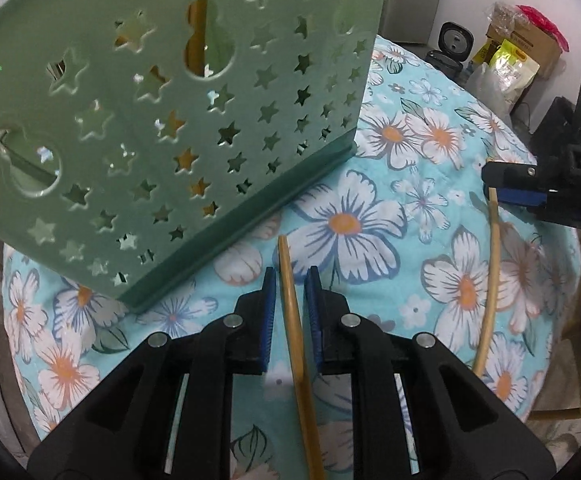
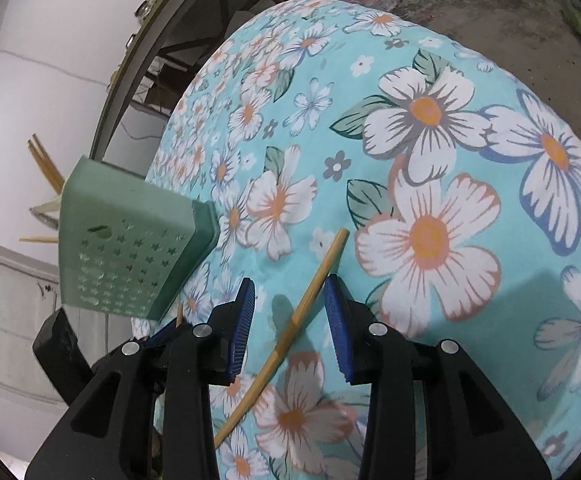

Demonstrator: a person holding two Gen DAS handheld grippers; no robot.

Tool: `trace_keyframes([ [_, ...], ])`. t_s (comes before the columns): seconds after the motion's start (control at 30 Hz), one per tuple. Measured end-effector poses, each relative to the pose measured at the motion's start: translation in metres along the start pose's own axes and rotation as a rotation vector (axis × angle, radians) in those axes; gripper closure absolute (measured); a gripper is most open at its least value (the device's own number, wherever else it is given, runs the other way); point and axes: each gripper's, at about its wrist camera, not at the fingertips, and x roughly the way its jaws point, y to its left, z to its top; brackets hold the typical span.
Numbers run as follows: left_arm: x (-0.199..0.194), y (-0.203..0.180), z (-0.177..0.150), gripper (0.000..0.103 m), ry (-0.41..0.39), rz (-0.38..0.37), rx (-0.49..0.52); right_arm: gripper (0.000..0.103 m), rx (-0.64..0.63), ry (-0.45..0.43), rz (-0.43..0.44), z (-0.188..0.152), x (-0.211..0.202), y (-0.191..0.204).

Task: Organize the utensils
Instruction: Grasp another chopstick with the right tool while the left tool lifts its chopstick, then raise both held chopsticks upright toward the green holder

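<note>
Both grippers hover low over a table covered in a turquoise flowered cloth (image 2: pixel 470 60). Nearest, the left gripper (image 1: pixel 292 312) has its blue-padded fingers parted, with a bamboo chopstick (image 1: pixel 296 344) lying on the cloth in the gap between them; neither pad touches it. The right gripper (image 2: pixel 290 320) is likewise spread wide, straddling a second, paler chopstick (image 2: pixel 290 332) that lies slantwise on the cloth, ungripped. In the left wrist view this second chopstick (image 1: pixel 490 272) lies to the right of the first, well apart. Farther off, a pale green utensil holder (image 1: pixel 194 120), pierced with star-shaped holes, stands near the table's far left edge, with other chopsticks (image 2: pixel 44 164) sticking out of its top.
</note>
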Motion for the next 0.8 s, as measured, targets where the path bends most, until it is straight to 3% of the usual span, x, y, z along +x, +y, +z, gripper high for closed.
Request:
trace_keyframes([
  [0.07, 0.000, -0.005, -0.001, 0.091, -0.015, 0.028, 0.019, 0.070, -0.012, -0.021, -0.025, -0.001, 0.001, 0.002],
  [0.2, -0.002, -0.012, -0.002, 0.097, -0.032, 0.060, 0.040, 0.089, -0.015, -0.043, -0.061, -0.002, 0.002, 0.001],
  [0.47, -0.018, -0.012, -0.005, 0.098, -0.063, 0.073, 0.046, 0.091, -0.014, -0.062, 0.030, -0.004, -0.017, 0.006],
  [0.8, -0.059, -0.020, -0.005, 0.098, -0.126, 0.082, 0.061, 0.095, -0.095, -0.144, 0.109, -0.002, -0.059, 0.041],
])
